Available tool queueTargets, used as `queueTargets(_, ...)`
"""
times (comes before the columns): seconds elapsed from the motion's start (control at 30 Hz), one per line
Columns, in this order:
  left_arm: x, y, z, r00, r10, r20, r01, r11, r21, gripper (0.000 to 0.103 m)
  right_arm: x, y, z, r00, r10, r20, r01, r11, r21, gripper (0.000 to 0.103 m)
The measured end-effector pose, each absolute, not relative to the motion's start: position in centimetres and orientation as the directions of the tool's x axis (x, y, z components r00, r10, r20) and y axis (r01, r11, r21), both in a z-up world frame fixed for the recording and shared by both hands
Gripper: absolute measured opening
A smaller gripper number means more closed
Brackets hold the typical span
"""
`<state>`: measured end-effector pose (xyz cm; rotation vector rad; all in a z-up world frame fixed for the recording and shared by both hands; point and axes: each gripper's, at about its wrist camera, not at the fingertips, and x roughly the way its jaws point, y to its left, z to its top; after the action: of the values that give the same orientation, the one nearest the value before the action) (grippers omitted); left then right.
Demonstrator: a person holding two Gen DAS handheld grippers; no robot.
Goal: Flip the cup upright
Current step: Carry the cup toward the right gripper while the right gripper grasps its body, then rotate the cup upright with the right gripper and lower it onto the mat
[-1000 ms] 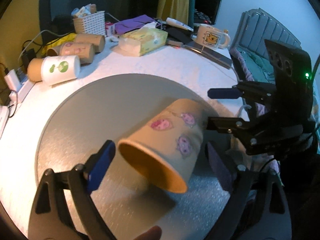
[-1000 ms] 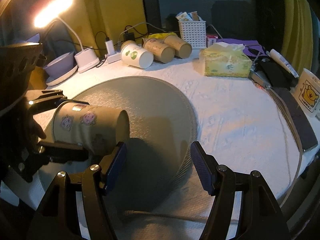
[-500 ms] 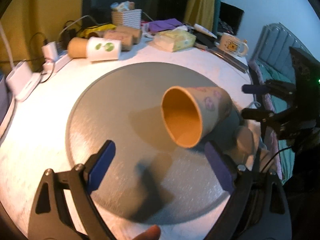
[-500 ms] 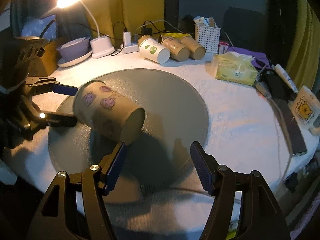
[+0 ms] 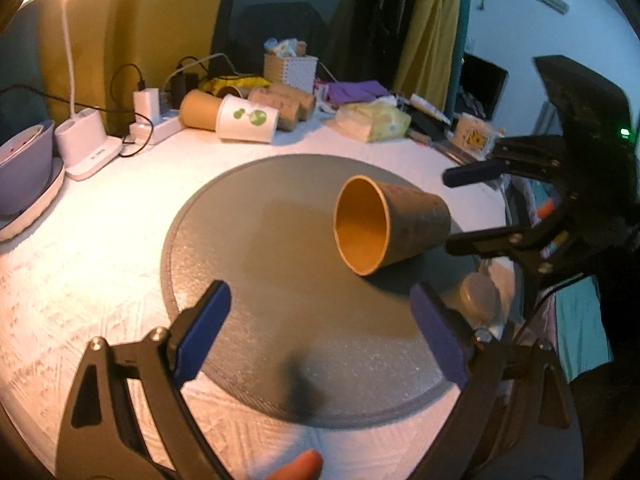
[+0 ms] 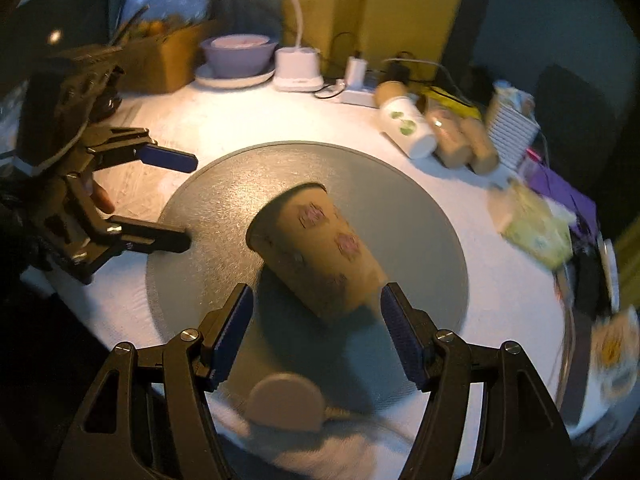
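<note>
Cup on its side between two spread grippers

Left gripper (image 5: 320, 336) has its blue-padded fingers (image 5: 202, 330) set wide, holding nothing; the tan paper cup with pink prints (image 5: 390, 228) lies on its side just ahead, mouth toward that camera. It rests on the round grey mat (image 5: 256, 240) covering the white textured desk (image 5: 80, 248). Right gripper (image 6: 318, 334) also has its fingers spread wide, the cup's mouth end between their tips with small gaps either side. Behind: a lit white lamp (image 6: 298, 68), a lilac bowl (image 6: 238, 54), spare paper cups (image 6: 408, 126) and a white basket (image 6: 512, 128).
</note>
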<state>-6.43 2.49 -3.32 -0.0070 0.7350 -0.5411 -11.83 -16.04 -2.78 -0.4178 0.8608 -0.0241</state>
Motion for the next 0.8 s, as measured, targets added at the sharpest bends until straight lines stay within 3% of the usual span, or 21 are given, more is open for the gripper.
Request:
queueTargets(0.1, -6.1, 3.7, -3.6, 0.625, -0.489, -0.609, 0.443, 0.864, -0.239, 0.092, -9.8, -16.0, -2.9, 0.623, -0.211, -0.753, -0.188, 0.894, -0.407, 0.075)
queueTargets(0.37, -5.5, 6.1, -3.8, 0.653, -0.486, -0.581, 0.363, 0.874, -0.322, 0.092, -6.3, -15.5, -3.8, 0.5, -0.239, -0.832, -0.291, 0.859, -0.422, 0.075)
queueTargets(0.8, -6.2, 7.1, -3.7, 0.676, -0.455, -0.58, 0.327, 0.89, -0.317, 0.092, -2.3, -13.5, -5.7, 0.32, -0.317, -0.893, -0.398, 0.81, -0.43, 0.075)
